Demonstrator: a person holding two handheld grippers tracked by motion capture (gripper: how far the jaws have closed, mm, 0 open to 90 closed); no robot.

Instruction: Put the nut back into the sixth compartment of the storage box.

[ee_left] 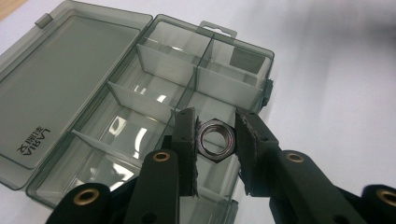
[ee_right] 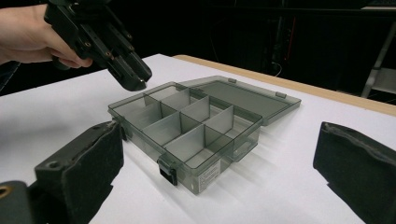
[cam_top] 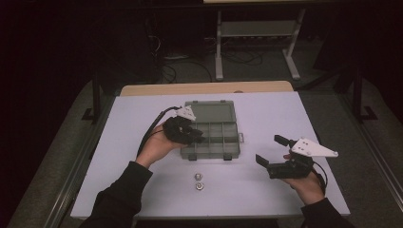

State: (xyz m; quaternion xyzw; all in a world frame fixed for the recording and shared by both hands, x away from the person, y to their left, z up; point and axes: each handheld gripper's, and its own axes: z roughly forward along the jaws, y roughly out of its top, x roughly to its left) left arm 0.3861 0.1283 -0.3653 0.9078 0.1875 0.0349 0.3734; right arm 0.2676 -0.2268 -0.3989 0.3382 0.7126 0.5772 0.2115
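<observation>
A hex nut [ee_left: 214, 140] is held between the jaws of the left gripper [ee_left: 215, 140] above a near-corner compartment of the open organiser box [cam_top: 231, 112]. The right gripper [cam_top: 272, 151] is kept wide, empty, aside. Two more nuts [cam_top: 198, 181] are left on the worktop [cam_top: 275, 109]. Next, likely: a lowered, centred release.

Dark sleeves [cam_top: 121, 194]; black hand-held gripper [cam_top: 271, 152] bears grey triangular plate.

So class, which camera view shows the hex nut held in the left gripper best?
The left gripper view: the hex nut sits close up between the fingers, above the open box. The high view and right gripper view hide it behind the left gripper.
</observation>
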